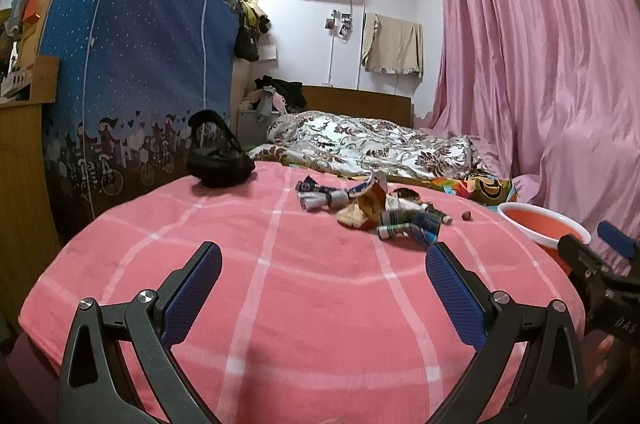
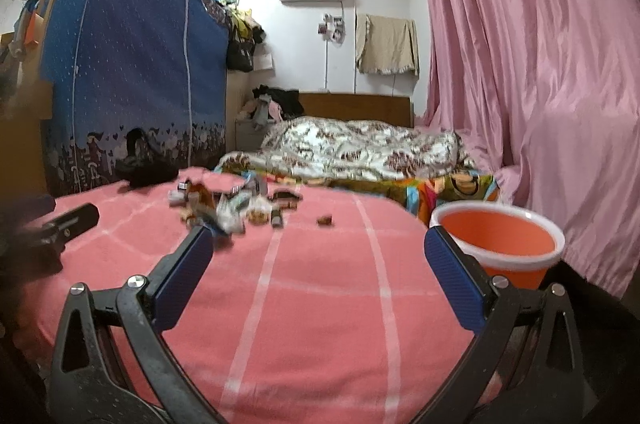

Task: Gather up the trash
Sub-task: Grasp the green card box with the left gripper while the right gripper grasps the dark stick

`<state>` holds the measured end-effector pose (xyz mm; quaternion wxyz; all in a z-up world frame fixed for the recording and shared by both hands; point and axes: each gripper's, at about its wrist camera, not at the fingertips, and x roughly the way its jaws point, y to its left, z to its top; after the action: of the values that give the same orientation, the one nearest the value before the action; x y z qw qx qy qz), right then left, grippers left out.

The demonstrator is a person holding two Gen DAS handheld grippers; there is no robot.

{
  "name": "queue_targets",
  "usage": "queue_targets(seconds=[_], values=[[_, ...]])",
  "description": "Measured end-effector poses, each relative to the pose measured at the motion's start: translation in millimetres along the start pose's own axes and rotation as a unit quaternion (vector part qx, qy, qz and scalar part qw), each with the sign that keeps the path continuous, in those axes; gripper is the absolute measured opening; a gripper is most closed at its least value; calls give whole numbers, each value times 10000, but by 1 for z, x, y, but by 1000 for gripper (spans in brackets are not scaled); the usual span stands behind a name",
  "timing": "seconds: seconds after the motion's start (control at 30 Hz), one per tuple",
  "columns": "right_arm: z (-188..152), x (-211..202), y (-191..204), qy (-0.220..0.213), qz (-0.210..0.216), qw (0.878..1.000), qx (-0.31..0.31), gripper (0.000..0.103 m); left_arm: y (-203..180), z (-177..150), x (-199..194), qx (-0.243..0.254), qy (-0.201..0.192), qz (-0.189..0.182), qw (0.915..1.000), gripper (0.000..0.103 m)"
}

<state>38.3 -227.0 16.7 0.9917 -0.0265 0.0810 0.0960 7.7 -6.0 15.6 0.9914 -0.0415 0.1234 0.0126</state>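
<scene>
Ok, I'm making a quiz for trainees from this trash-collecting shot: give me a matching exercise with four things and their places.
Things:
1. pile of wrappers
2. orange bin
3. black bag
4. beige cloth

Places:
A. hanging on the far wall
B. beside the bed's right edge
C. middle of the pink blanket
D. far left part of the blanket

Pairs: 1-C, 2-B, 3-D, 4-A
</scene>
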Motion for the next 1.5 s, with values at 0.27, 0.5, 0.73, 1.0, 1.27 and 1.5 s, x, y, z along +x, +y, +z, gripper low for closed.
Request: queue_targets(seconds=[0.27,0.5,0.73,1.0,1.27,1.5], values=[[38,26,-5,-509,116,9983,-267,103,1,32,20,-26,-295,-49,9996,100],[66,55,-16,-895,246,9950,-381,103,-1,66,39,-117,-620,-89,9980,100],[69,80,-25,-898,416,9942,-414,103,1,87,65,-503,-311,-74,9982,100],[58,102,-31,-325,565,9967,-480,91,-30,76,87,-47,187,-233,9995,94],[40,128,-40,526,944,9939,-235,62,-45,56,120,-296,1313,-809,9876,55],[21,151,-35,1255,1352,9826,-204,51,-50,50,136,-726,1938,-1148,9716,49]])
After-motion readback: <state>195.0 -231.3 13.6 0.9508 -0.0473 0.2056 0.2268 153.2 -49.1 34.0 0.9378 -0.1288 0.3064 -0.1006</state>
